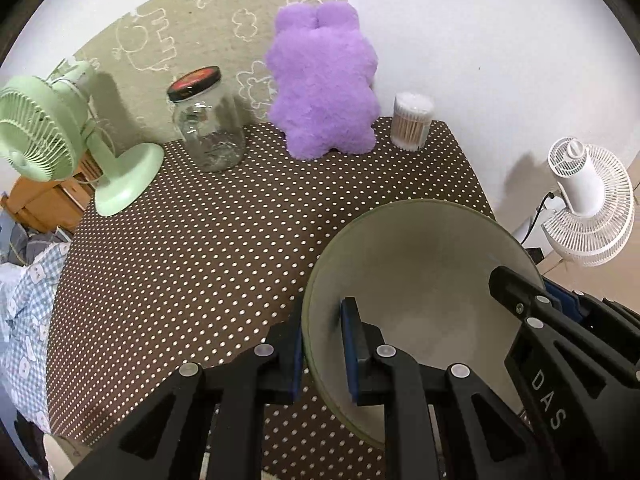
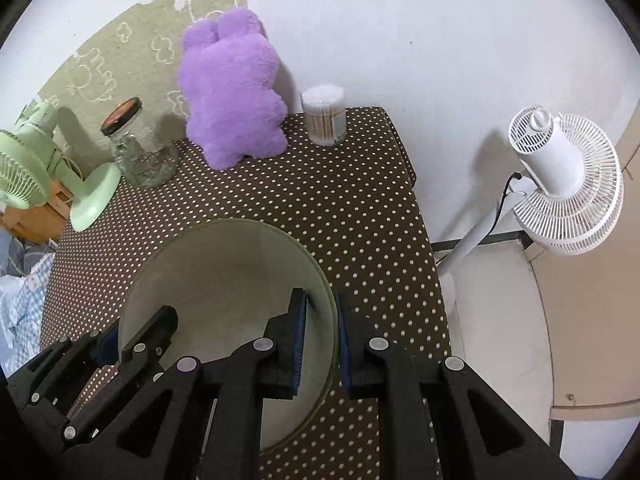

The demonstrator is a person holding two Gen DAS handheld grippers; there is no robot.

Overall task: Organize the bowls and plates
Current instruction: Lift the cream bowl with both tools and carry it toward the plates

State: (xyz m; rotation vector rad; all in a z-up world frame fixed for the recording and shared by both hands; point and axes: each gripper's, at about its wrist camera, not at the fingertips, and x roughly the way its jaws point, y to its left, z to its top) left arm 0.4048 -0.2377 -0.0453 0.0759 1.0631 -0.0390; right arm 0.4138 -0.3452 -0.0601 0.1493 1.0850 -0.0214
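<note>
I have the pale green bowl (image 1: pixel 424 276) pinched between both tools. My left gripper (image 1: pixel 322 344) is closed on its left rim, one pad inside the wall and one outside. My right gripper (image 2: pixel 322 336) is clamped the same way on the opposite rim. The bowl hangs directly ahead of both sets of fingers, mouth up and roughly level, over the near right part of the polka-dot tablecloth (image 1: pixel 192 248). I think it is clear of the cloth, though the underside is hidden from both cameras. Neither hand is nearer; the rim line between the two grips runs straight across from left to right, so whatever I do next, both hands must travel together or the bowl will tip. I see no plates or other bowls to stack it with.
</note>
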